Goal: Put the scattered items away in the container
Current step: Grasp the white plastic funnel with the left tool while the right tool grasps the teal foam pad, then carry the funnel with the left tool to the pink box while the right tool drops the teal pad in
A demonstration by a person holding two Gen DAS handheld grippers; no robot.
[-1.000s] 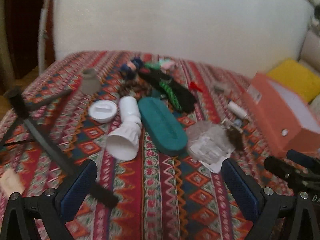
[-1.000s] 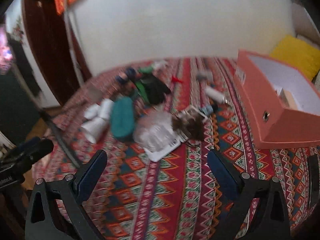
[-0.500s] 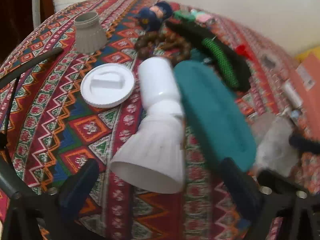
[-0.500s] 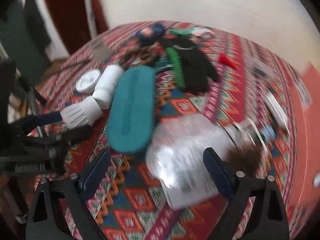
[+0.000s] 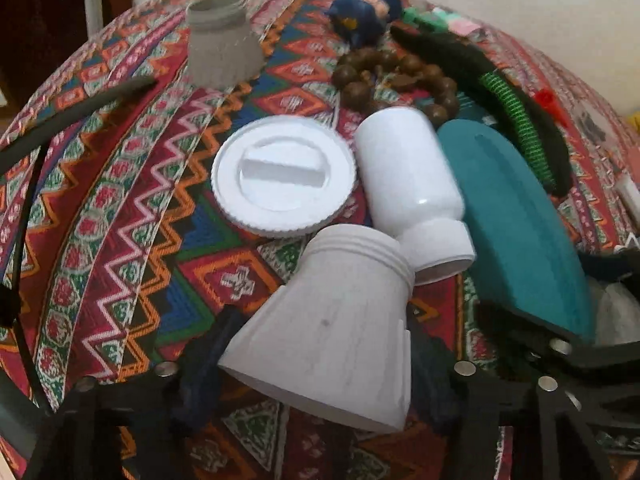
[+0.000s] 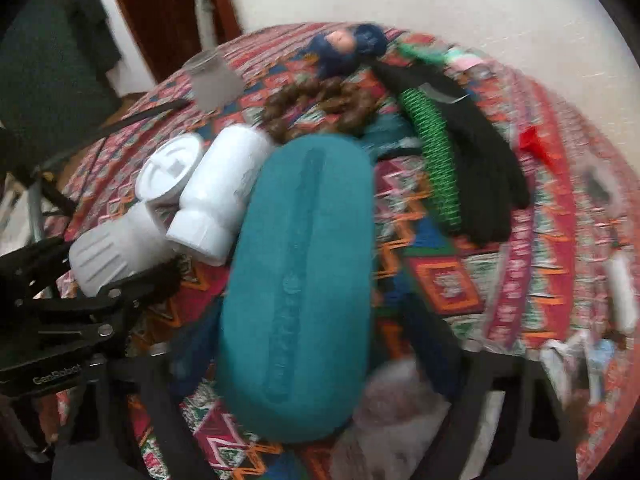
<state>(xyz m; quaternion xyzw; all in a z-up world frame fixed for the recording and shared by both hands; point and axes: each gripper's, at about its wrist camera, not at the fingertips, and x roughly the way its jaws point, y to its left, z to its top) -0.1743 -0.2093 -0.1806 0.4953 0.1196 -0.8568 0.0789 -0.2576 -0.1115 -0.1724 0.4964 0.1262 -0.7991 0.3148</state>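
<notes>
On the patterned cloth [image 5: 132,216], far left, I see a thin black rod [image 5: 76,114] lying across the weave, and behind it a grey ribbed fitting [image 5: 222,50] standing upright. Moving right, a white round cap [image 5: 283,176] lies flat, touching a white tube-shaped fitting [image 5: 412,196] that lies on its side.

My left gripper [image 5: 320,360] has its two dark blue pads against either flank of a white flared fitting [image 5: 340,340]; as far as I can see it is pinched between them, its threaded neck pointing away from me and nearly touching the white tube-shaped fitting. From the right wrist view that same flared piece shows at the left edge with the left tool around it.

Further right, brown beads [image 5: 396,80] sit behind the white pieces, with a dark blue doll [image 5: 364,16] beyond them near the wall. A teal oval case [image 6: 300,280] lies lengthwise just beside the tube-shaped fitting. My right gripper [image 6: 316,348] has its blue fingers [image 6: 432,344] on both sides of the case's near half, close against it; the picture is blurred, so I cannot tell whether they press it or merely straddle it.

Right of the case lie a green coil [image 6: 434,160] and a black glove [image 6: 480,168], then a small red piece [image 6: 534,142]. I cannot see the container in either view.
</notes>
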